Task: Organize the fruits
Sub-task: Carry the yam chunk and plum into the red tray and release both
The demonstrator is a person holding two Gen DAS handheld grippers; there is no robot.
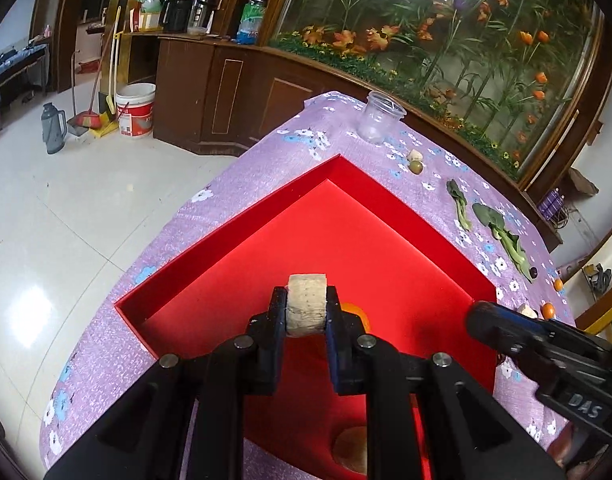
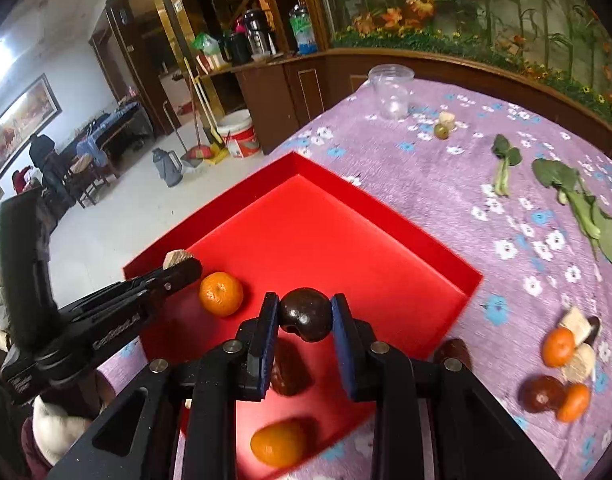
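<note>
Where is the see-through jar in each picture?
Left wrist view: the clear jar stands upright near the table's far edge, upper middle-right, beyond the red tray.
Right wrist view: the same jar is at upper middle, again past the tray's far corner.
Shared landmark: the small green fruit on the cloth, nearer the camera than the jar.

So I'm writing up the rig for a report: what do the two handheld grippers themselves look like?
Both are matte black plastic linkages with silver pivot pins and blue finger pads. The left gripper has a chunky black handle with pale lettering on its body; the right gripper shows "DAS" on its side. No cables visible.
</note>
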